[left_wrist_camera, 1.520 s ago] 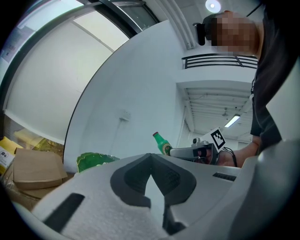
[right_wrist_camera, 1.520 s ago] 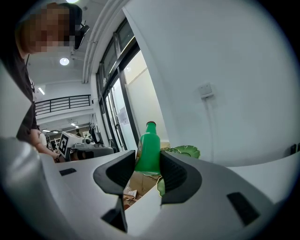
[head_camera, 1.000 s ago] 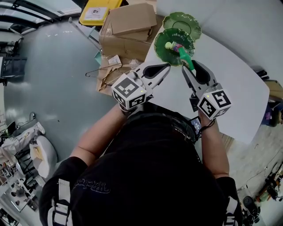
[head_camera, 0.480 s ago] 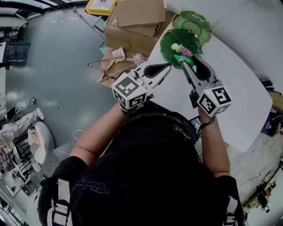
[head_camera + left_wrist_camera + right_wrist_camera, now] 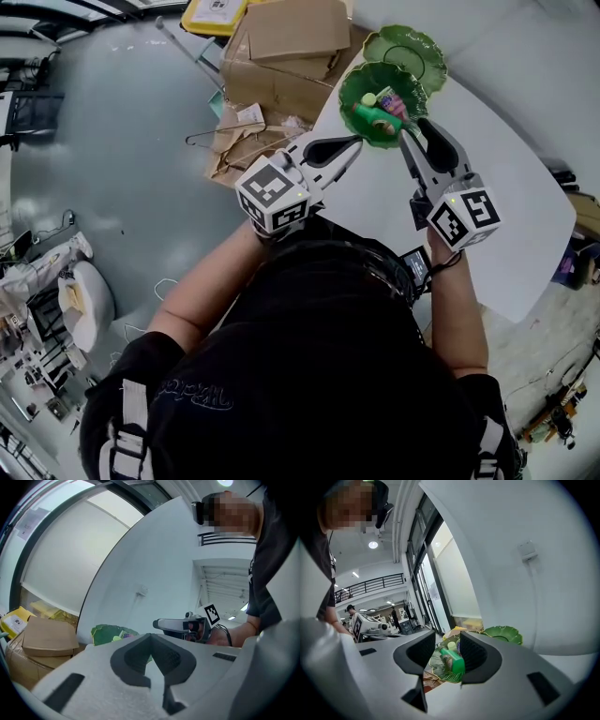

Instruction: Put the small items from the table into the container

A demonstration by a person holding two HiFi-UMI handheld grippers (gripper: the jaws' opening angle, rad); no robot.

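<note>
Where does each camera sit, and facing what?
Head view: on the person's head, steeply down at table, left claw, right claw, arms, torso.
Left gripper view: on left claw, along its shut jaws toward green dish; right claw shows.
Right gripper view: on right claw, between open jaws at green bottle in that dish.
All three share the dish.

Green bottle point(image 5: 453, 662), green dish point(image 5: 351, 90), white table point(image 5: 506, 187).

Left gripper point(image 5: 357, 142) closed, right gripper point(image 5: 409, 132) parted
</note>
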